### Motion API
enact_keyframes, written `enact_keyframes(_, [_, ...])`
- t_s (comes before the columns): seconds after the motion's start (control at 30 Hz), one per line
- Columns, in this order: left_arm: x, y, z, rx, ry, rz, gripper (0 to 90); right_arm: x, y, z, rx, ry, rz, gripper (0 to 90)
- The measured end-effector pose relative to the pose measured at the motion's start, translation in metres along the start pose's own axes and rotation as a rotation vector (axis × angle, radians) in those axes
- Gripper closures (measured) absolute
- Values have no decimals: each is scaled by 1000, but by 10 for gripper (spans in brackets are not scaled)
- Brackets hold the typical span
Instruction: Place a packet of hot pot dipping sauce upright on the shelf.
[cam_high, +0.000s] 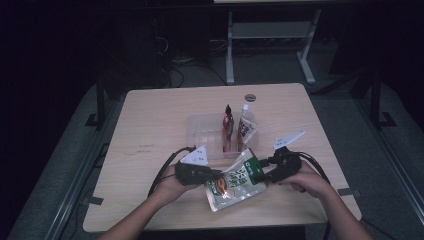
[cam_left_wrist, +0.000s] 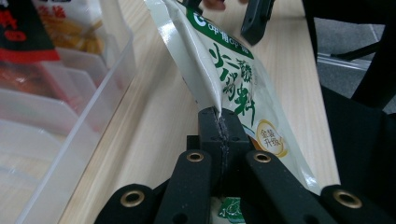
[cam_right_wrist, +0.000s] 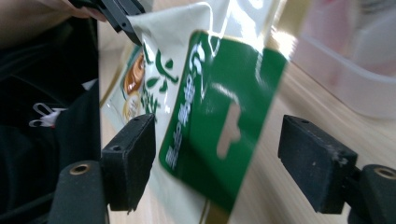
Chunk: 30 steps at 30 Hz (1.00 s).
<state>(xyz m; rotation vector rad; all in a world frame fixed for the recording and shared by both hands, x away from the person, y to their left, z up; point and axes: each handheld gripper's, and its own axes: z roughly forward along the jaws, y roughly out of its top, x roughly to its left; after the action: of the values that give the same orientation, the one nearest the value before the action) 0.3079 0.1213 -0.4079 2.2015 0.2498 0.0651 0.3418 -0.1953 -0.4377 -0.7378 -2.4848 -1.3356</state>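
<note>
A green and cream snack pouch (cam_high: 235, 180) hangs just above the table's front edge between my two grippers. My left gripper (cam_high: 216, 175) is shut on the pouch's side seam; in the left gripper view its jaws (cam_left_wrist: 218, 119) pinch the crease of the pouch (cam_left_wrist: 229, 70). My right gripper (cam_high: 263, 168) is open at the pouch's green top. In the right gripper view the green header with its hang hole (cam_right_wrist: 219, 102) lies between the two pads (cam_right_wrist: 217, 158), and neither pad presses on it. A person's hand holds each gripper.
A clear plastic tray (cam_high: 200, 135) with dividers stands mid-table just beyond the pouch. A dark red pouch (cam_high: 228, 127) and a white pouch (cam_high: 246, 127) stand upright in it. A round grommet (cam_high: 250, 97) sits near the wooden table's (cam_high: 150, 115) far edge.
</note>
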Motion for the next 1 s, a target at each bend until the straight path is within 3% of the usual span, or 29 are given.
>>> enact_keyframes(0.2, [2,0,1,-4,6,-3,900,2,1,6,6,42,-19,458])
enact_keyframes(0.37, [5,-2,1,-15,15,-13,900,3,2,2,-35,59,-23,665])
enact_keyframes(0.53, [11,-5,4,-15,17,-32,900,8,5,6,-24,90,-63,788])
enact_keyframes(0.67, [15,-6,3,-25,15,-44,899,9,5,6,-21,117,-67,880])
enact_keyframes(0.87, [15,-5,-2,-26,18,-58,848,12,8,3,-36,156,-61,900])
enact_keyframes(1.0, [14,-3,-16,-44,68,-71,803,15,9,1,-46,167,-76,900])
